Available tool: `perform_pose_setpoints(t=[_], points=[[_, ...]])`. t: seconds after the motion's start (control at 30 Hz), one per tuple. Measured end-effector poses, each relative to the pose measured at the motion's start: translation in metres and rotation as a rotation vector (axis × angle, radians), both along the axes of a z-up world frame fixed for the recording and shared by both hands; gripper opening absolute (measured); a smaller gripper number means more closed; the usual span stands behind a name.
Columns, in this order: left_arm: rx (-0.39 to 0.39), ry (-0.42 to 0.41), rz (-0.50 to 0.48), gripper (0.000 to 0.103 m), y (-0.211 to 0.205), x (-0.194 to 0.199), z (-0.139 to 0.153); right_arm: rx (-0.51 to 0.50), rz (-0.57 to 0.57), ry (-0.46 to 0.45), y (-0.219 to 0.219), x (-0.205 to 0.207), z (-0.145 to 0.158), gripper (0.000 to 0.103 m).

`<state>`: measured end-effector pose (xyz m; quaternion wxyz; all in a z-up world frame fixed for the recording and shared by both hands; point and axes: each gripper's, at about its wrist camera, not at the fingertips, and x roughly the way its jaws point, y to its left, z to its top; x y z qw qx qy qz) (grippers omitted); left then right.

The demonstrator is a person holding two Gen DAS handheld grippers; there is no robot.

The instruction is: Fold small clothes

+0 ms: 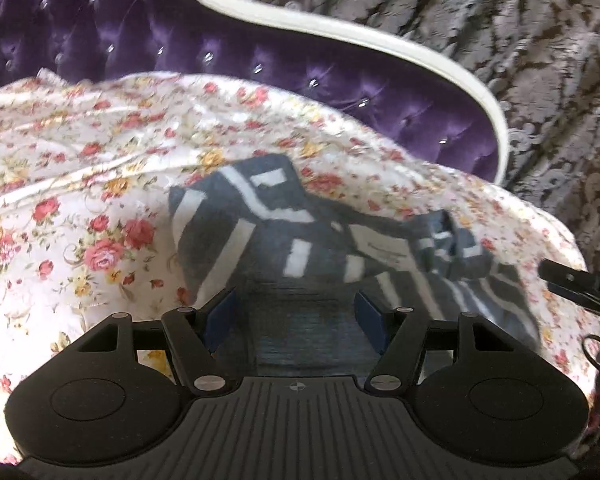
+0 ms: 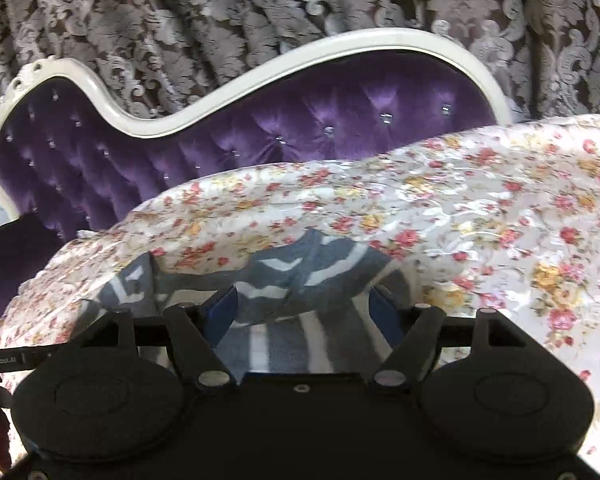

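A small grey garment with white stripes (image 1: 276,236) lies crumpled on a floral sheet (image 1: 80,184). My left gripper (image 1: 298,312) stands open right over its near edge, with the cloth between the blue pads (image 1: 220,316). In the right wrist view the same garment (image 2: 300,276) lies bunched under my right gripper (image 2: 306,312), which is open with its pads on either side of the cloth. The right gripper's black tip also shows at the right edge of the left wrist view (image 1: 580,284).
The floral sheet (image 2: 480,208) covers a seat with a purple tufted backrest (image 2: 220,144) and a curved white frame (image 2: 260,68). A grey patterned curtain (image 2: 300,4) hangs behind. The seat's edge drops off on the right of the left wrist view.
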<state>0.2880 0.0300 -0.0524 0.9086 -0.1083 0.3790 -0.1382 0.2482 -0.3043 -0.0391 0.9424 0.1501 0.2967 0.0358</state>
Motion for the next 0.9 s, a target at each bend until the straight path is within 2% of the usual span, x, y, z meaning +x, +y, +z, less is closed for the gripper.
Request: perform_pose_setpoints(t=[0.13,0.17,0.2,0.23,0.27,0.4,0.47,0.6,0.87,0.9], points=[[-0.012,0.015,-0.007,0.061,-0.002,0.006,-0.004,0.032,-0.029,0.017,-0.013,0.001,-0.002,0.075],[-0.014,0.020,-0.012,0.055,-0.003,0.007,-0.005,0.051,-0.039,0.020,-0.017,0.000,-0.002,0.075],[-0.017,0.032,-0.016,0.040,-0.004,0.009,-0.006,0.063,-0.048,0.020,-0.021,0.000,-0.002,0.075],[-0.021,0.036,-0.021,0.029,-0.005,0.009,-0.006,0.069,-0.055,0.019,-0.023,-0.001,-0.001,0.075],[-0.021,0.037,-0.027,0.010,-0.007,0.009,-0.005,0.071,-0.064,0.015,-0.027,-0.002,0.000,0.075],[0.001,-0.031,-0.027,0.009,-0.012,-0.006,0.012,0.072,-0.105,0.015,-0.038,-0.003,0.001,0.075],[-0.012,-0.079,-0.022,0.009,-0.008,-0.017,0.026,0.070,-0.123,0.023,-0.044,-0.005,0.001,0.076],[0.020,-0.059,0.020,0.009,0.001,-0.012,0.027,0.017,-0.126,0.062,-0.042,-0.004,-0.003,0.076],[0.041,-0.030,-0.019,0.010,-0.002,-0.003,0.008,-0.065,-0.033,0.135,-0.019,0.006,-0.014,0.076],[0.051,-0.026,-0.017,0.013,-0.002,-0.002,0.005,-0.081,-0.025,0.148,-0.016,0.007,-0.016,0.076]])
